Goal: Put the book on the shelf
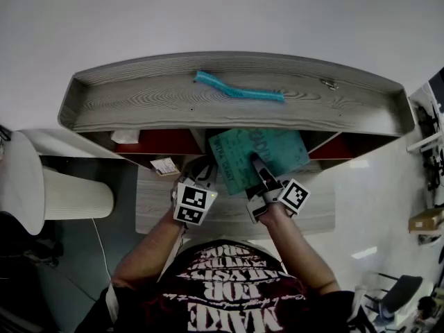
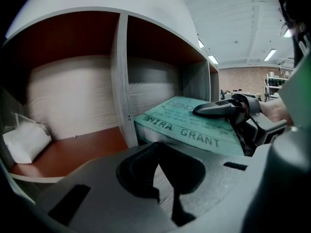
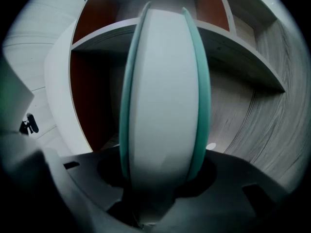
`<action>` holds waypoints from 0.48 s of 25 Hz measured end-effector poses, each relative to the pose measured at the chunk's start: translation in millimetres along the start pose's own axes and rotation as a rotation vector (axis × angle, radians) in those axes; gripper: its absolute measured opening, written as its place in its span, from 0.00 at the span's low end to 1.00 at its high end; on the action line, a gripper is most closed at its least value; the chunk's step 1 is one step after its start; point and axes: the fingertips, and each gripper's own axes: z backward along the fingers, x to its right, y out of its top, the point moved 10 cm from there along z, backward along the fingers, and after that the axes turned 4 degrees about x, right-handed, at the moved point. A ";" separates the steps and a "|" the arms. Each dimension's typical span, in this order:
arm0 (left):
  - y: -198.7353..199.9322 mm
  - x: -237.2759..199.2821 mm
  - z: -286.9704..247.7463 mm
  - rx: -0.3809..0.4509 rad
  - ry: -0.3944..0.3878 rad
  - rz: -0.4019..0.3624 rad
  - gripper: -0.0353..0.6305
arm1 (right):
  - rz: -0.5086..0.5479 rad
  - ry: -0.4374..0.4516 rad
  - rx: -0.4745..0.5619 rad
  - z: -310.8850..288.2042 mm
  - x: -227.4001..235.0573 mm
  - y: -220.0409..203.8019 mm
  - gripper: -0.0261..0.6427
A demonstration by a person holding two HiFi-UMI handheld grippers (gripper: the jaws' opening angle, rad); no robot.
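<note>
Right jaws: right gripper (image 1: 257, 161) clamped wide across the thick teal paperback book (image 1: 277, 148), one jaw on its cover.
Left jaws: left gripper (image 2: 163, 188) closed together, empty, near the book's spine.
Book: lying flat, partly inside the middle compartment of the grey wood-grain shelf (image 1: 139, 103).

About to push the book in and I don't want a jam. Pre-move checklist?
1. Book gripped between the right tongs' jaws: ok.
2. Book's far end inside the shelf: ok.
3. Book fully in: not ok, its near end sticks out.
4. Clearance to the divider: cannot tell, the spine lies close beside it.
5. Space behind the book free: cannot tell.
6. Left tongs empty and apart from the book: ok.
</note>
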 end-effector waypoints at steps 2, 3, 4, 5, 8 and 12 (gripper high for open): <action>1.2 0.7 -2.9 0.003 -0.002 0.003 0.06 | -0.010 -0.001 -0.015 0.2 1.8 -1.7 0.37; 1.5 0.7 -4.0 0.005 -0.003 0.005 0.06 | -0.017 0.000 -0.023 0.8 3.2 -2.7 0.39; 1.8 0.4 -4.7 0.007 -0.004 0.006 0.06 | -0.025 0.002 -0.034 1.6 4.5 -4.1 0.41; 2.0 0.0 -5.0 0.009 -0.003 0.008 0.06 | -0.036 0.006 -0.045 2.4 5.7 -5.8 0.43; 3.0 -1.7 -5.3 0.011 0.000 0.023 0.06 | -0.066 0.024 -0.071 5.4 7.5 -9.6 0.46; 4.7 -1.6 -5.9 0.014 -0.003 0.030 0.06 | -0.071 0.034 -0.105 17.9 5.6 -11.2 0.47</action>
